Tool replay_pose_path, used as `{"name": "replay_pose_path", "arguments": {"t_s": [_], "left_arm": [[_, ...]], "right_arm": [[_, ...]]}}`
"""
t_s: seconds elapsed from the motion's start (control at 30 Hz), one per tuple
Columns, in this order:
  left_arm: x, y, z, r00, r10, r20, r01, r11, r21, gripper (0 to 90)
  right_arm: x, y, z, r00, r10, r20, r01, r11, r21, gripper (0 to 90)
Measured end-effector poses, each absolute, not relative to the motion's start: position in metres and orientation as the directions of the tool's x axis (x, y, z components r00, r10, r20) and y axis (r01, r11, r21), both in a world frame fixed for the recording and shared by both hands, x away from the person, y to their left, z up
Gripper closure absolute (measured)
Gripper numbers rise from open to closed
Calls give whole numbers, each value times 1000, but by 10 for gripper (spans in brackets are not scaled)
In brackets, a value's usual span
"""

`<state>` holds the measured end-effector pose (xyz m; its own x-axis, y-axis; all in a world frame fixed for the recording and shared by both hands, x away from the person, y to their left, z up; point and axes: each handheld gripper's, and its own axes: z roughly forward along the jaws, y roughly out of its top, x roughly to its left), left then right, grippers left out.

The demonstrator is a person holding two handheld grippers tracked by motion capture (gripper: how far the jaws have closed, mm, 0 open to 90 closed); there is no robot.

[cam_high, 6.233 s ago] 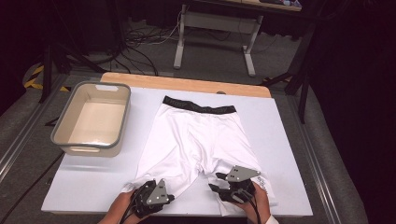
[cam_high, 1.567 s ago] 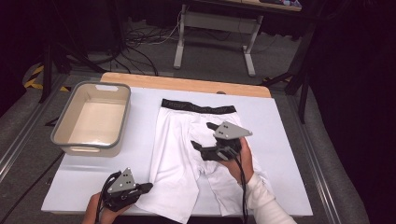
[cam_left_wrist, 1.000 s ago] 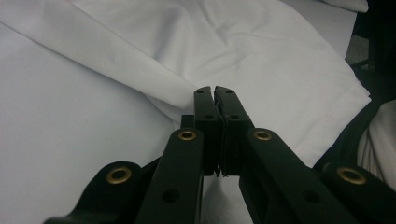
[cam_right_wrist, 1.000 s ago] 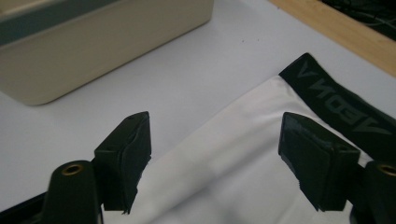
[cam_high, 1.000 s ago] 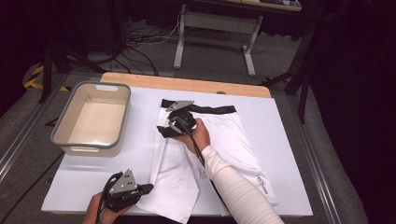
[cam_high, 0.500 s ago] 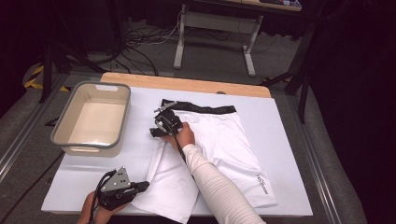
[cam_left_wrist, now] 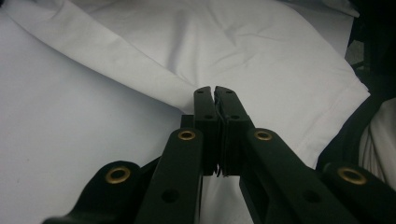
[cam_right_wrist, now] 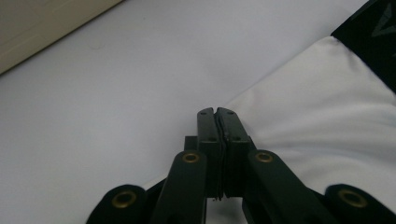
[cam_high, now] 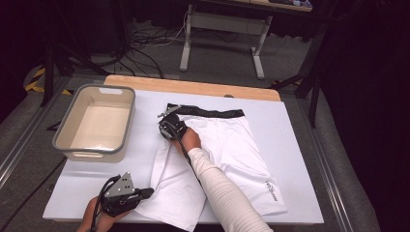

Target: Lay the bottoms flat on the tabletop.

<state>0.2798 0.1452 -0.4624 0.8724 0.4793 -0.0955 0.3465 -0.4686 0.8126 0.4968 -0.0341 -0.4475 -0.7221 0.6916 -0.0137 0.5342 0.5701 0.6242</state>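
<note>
White table [cam_high: 290, 145] under dark surroundings, a grey bin [cam_high: 63, 145] at the frame's left. White shorts [cam_high: 227, 145], folded lengthwise, run from the black waistband at centre to the lower edge. Right gripper [cam_high: 167, 126] has just clenched on the shorts' left edge below the waistband; left gripper [cam_high: 145, 193] pinches the hem at lower left

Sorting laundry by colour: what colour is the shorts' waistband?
Black, on white shorts; the waistband shows best in the high view.
</note>
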Motion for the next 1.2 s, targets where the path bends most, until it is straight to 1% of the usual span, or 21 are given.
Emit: {"name": "replay_pose_path", "arguments": {"t_s": [0.03, 0.1, 0.23, 0.3, 0.5, 0.57, 0.7, 0.83, 0.97, 1.07, 1.2], "left_arm": [[280, 146, -462, 870, 482, -104, 353, -462, 814, 877], [280, 147, -462, 866, 488, -108, 358, -454, 816, 877], [282, 150, -458, 866, 487, -113, 352, -435, 829, 879], [282, 154, -454, 869, 485, -98, 338, -438, 833, 880], [287, 171, -439, 850, 510, -131, 346, -354, 869, 882], [287, 172, -431, 851, 512, -120, 333, -349, 876, 883], [284, 174, -413, 856, 510, -81, 289, -344, 893, 884], [286, 176, -405, 862, 495, -110, 293, -309, 905, 882], [285, 163, -402, 878, 466, -111, 283, -316, 905, 882], [283, 144, -397, 902, 418, -107, 258, -326, 909, 881], [282, 115, -391, 923, 363, -126, 249, -317, 915, 881]], "right_arm": [[498, -35, -447, -716, 698, 3, 546, 558, 625, 896], [499, -36, -446, -715, 699, 0, 547, 559, 623, 899], [498, -42, -434, -708, 705, 42, 528, 489, 694, 900], [496, -45, -425, -710, 703, 26, 500, 478, 722, 900], [492, -58, -401, -720, 693, 9, 443, 451, 775, 900], [491, -66, -392, -718, 696, 11, 429, 430, 795, 900], [492, -81, -379, -711, 702, 33, 425, 392, 816, 900], [490, -92, -371, -706, 706, 47, 420, 365, 831, 900], [487, -101, -362, -708, 705, 36, 406, 365, 838, 900], [482, -111, -356, -712, 701, 38, 396, 357, 846, 900], [475, -134, -347, -717, 697, 34, 377, 347, 859, 900]]}}
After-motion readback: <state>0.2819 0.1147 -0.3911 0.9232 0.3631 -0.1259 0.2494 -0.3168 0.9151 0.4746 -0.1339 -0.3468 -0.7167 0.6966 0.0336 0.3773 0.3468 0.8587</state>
